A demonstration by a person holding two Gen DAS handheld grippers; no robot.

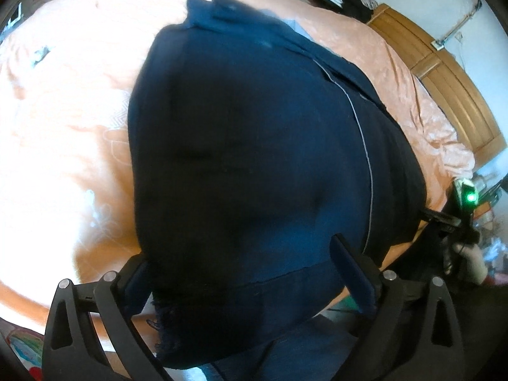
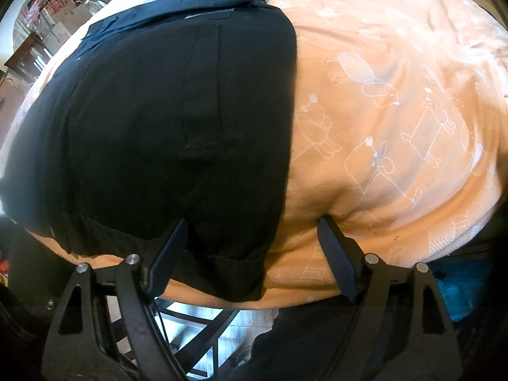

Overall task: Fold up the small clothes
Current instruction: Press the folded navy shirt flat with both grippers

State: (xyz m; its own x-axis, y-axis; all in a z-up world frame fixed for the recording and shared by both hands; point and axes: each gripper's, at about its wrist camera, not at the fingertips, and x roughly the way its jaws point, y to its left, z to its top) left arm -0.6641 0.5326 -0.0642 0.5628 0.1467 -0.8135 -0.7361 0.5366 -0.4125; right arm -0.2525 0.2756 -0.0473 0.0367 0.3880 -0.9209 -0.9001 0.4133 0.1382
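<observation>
Left wrist view: left gripper point(image 1: 247, 273) is wide open, straddling the near hem of the navy garment point(image 1: 254, 127) on the peach bedsheet point(image 1: 63, 95), probably lining up a grab. Right wrist view: right gripper point(image 2: 250, 254) also gapes, empty, bracketing the garment's near-right corner.

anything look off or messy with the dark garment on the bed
Mostly tidy. The dark garment lies flat on the peach bedsheet, but its near hem looks frayed and hangs over the bed's edge. Both the left gripper and the right gripper are open at that edge.
</observation>
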